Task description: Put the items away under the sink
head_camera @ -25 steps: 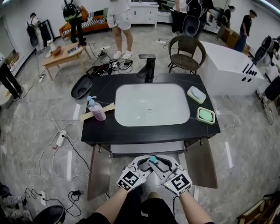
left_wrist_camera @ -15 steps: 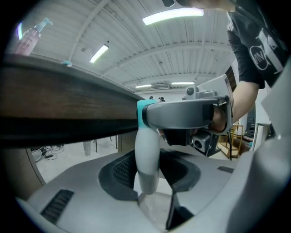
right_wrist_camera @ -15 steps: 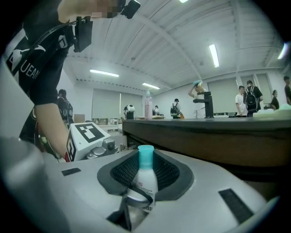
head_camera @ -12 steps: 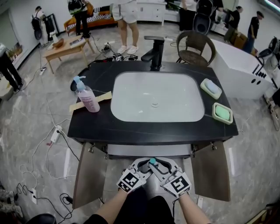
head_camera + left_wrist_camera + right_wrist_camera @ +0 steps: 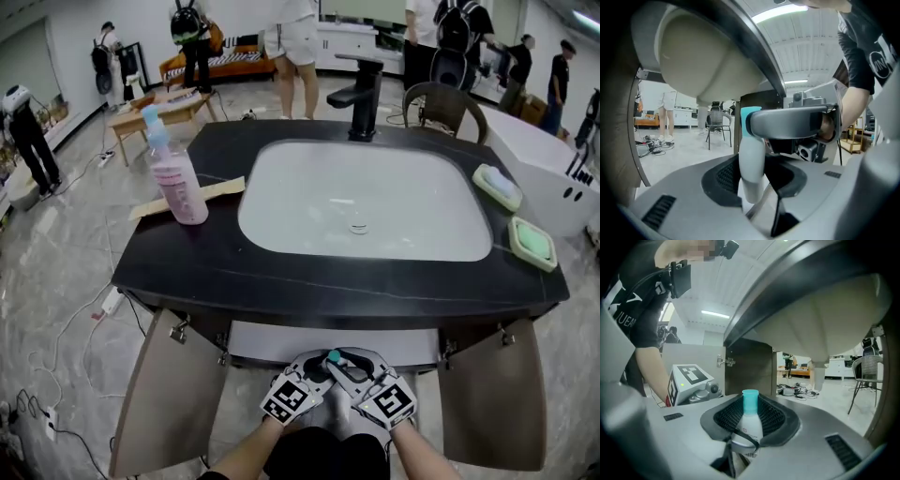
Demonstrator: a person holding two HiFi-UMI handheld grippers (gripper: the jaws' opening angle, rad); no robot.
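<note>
A small white bottle with a teal cap (image 5: 333,357) is held upright between both grippers, just in front of the open cabinet below the black sink counter (image 5: 187,272). My left gripper (image 5: 314,367) and right gripper (image 5: 354,367) meet tip to tip, each shut on the bottle. In the left gripper view the bottle (image 5: 752,164) stands between my left gripper's (image 5: 754,185) dark pads, with the other gripper's jaw crossing its cap. In the right gripper view the bottle (image 5: 747,425) sits in my right gripper (image 5: 747,430). The underside of the white basin (image 5: 703,61) hangs overhead.
Both cabinet doors stand swung open, the left door (image 5: 159,394) and the right door (image 5: 492,394). On the counter are a pink pump bottle (image 5: 175,178), a wooden strip (image 5: 192,196), a black faucet (image 5: 361,94) and two soap dishes (image 5: 497,186) (image 5: 532,242). Several people stand behind.
Both grippers have sunk together with the bottle, from below the counter front down to the cabinet opening. The head has come lower and nearer, so the counter fills more of the view.
</note>
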